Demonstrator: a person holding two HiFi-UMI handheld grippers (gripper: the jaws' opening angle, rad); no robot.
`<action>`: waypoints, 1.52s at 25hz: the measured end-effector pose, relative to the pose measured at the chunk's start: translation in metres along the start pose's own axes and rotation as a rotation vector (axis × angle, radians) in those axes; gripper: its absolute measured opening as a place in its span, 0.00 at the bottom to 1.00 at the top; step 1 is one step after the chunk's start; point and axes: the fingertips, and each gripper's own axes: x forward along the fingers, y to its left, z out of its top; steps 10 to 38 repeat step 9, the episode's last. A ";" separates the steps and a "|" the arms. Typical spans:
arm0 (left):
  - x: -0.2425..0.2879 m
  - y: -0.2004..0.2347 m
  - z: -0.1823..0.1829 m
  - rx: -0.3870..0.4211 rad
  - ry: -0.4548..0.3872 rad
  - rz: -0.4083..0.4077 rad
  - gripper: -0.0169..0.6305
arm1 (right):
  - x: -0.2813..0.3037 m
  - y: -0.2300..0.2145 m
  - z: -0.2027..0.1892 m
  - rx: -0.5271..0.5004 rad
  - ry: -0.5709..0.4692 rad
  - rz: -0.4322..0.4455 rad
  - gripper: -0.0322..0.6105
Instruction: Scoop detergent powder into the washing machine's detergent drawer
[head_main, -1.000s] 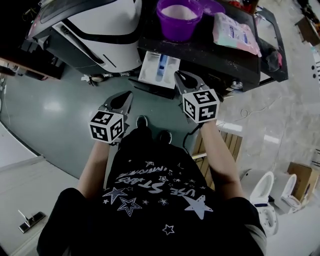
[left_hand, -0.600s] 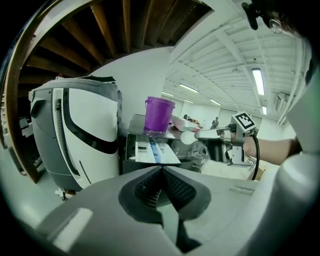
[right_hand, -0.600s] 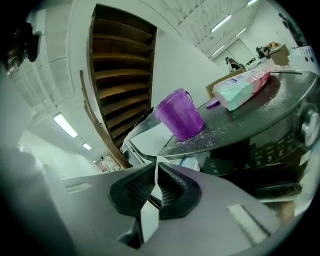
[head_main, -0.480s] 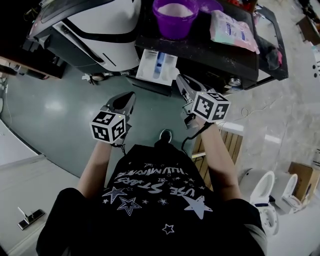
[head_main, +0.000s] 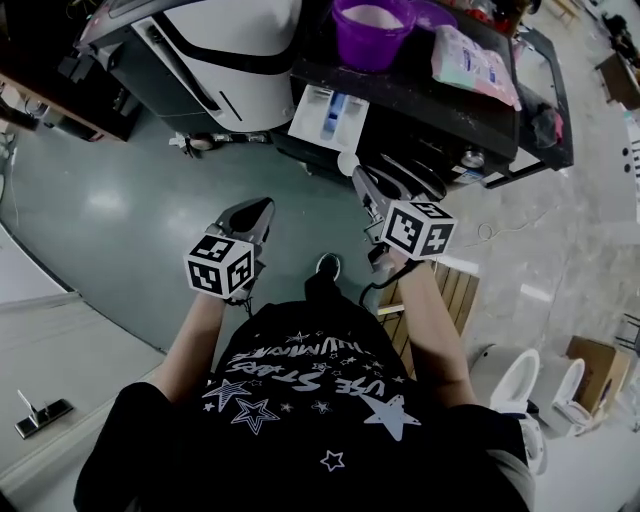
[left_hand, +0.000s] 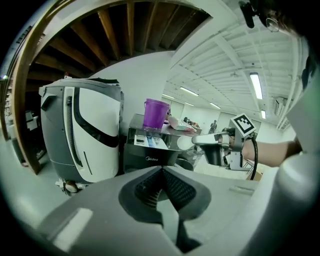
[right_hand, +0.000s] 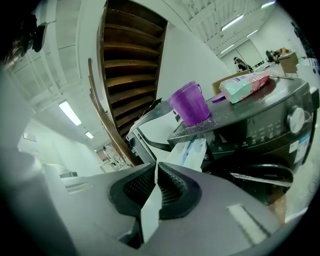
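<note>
The detergent drawer (head_main: 322, 113) stands pulled out below the purple powder tub (head_main: 372, 35) at the left edge of the washing machine's top, the right tool (head_main: 358, 173) pinches a white scoop (head_main: 347, 163) near the drawer, the left tool (head_main: 262, 206) is pressed together on nothing, and the pouring, I judge, is not yet done.

Floor (head_main: 110, 215): glossy grey-green on the left, pale marbled stone on the right. At the far side a white-and-grey appliance (head_main: 215, 45) stands left, with the dark washing machine (head_main: 420, 90) just right of it.

On the machine's top:
- purple bucket (head_main: 372, 30) of pale powder, far left end
- purple lid-like piece (head_main: 436, 14), just right of the bucket
- detergent pouch (head_main: 473, 62), lying flat further right
- dark item (head_main: 546, 128), right end; can't ID

Also on the floor: wooden pallet (head_main: 450, 290) near right; two white toilets (head_main: 540, 390) and a cardboard box (head_main: 592, 355) further right.
</note>
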 end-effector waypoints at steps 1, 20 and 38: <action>-0.006 0.000 -0.003 -0.004 -0.005 0.006 0.03 | -0.002 0.004 -0.004 -0.003 0.003 0.000 0.11; -0.055 -0.009 -0.026 0.004 -0.034 0.022 0.03 | -0.026 0.041 -0.031 -0.018 -0.001 -0.002 0.11; -0.055 -0.009 -0.026 0.004 -0.034 0.022 0.03 | -0.026 0.041 -0.031 -0.018 -0.001 -0.002 0.11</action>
